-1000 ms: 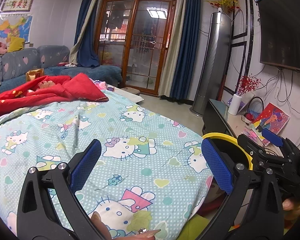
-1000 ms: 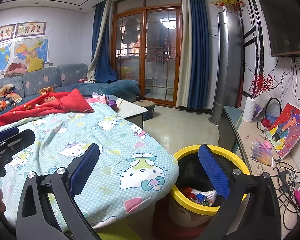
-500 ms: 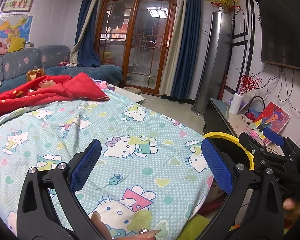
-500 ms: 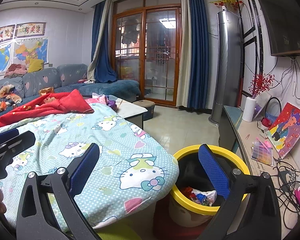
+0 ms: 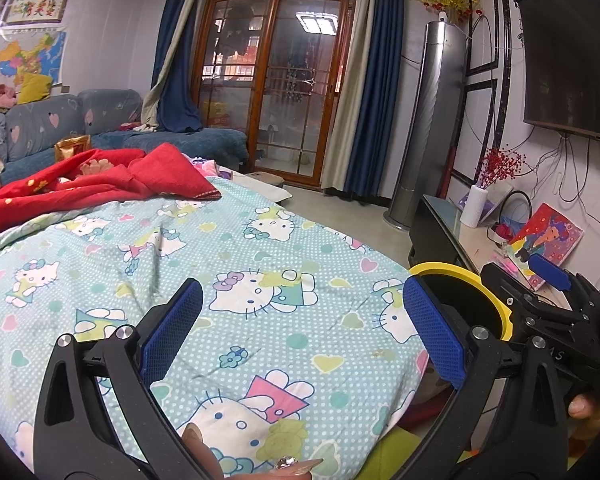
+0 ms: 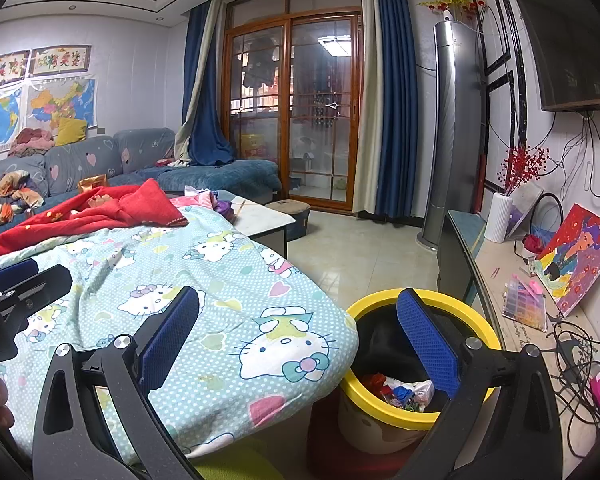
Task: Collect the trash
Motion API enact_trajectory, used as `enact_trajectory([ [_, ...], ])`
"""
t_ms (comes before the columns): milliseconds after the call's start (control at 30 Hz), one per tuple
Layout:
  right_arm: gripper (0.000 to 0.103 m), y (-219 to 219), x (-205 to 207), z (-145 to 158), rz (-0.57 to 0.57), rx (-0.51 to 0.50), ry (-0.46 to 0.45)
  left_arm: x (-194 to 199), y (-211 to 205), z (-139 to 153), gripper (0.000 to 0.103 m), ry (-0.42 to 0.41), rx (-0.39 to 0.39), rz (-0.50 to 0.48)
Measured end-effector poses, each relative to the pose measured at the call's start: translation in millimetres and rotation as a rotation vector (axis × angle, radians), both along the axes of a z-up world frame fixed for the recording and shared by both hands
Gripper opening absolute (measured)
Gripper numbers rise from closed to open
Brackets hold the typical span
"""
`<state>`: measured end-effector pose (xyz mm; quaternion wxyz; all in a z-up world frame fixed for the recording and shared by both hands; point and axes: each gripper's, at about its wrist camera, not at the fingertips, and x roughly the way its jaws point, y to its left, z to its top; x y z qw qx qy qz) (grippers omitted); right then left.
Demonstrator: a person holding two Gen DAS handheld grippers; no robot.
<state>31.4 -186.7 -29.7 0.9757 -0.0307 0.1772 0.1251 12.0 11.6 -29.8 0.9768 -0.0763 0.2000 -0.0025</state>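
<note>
A yellow-rimmed trash bin (image 6: 384,410) stands on the floor by the bed's right edge, with crumpled wrappers (image 6: 400,392) at its bottom. My right gripper (image 6: 298,336) is open and empty above the blanket's edge and the bin. The left wrist view shows only part of the bin's rim (image 5: 460,276), behind my right gripper's body (image 5: 548,296). My left gripper (image 5: 302,326) is open with nothing between its blue pads, over the light-blue cartoon-cat blanket (image 5: 236,280). The left gripper's body (image 6: 12,292) shows at the left edge of the right wrist view.
A red blanket (image 5: 92,188) lies at the far end of the bed. Behind it is a grey sofa (image 6: 100,160) with clothes. A low cabinet (image 6: 512,304) along the right wall holds a painting, a white vase, a bead box and cables. Tiled floor (image 6: 364,248) leads to glass doors.
</note>
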Motion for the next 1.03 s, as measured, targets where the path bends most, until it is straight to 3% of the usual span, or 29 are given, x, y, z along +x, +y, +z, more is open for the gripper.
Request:
enact_trajectory([
  [533,0.096,-0.5,1.4,4.0,-0.008,0.013,-0.017,-1.7,5.5,-6.1,0.092,0.042,0.023,0.036],
  [733,0.097,17.6,10.4,20.0,0.037,0.023,-0.009,-11.2,41.2,-2.9,0.092,0.058,-0.038,0.109],
  [867,0.096,81.9,13.9,31.1,0.241,0.015,0.032,-36.2,119.4,-1.7,0.092,0.097,-0.058,0.343],
  [933,0.096,140.7,12.5,29.5,0.372,-0.003,0.119,-55.7,164.8,-5.5,0.092,0.128,-0.046,0.489],
  [1033,0.096,241.6,1.6,11.7,0.591,-0.072,0.287,-99.4,259.9,-19.4,0.092,0.247,-0.061,0.761],
])
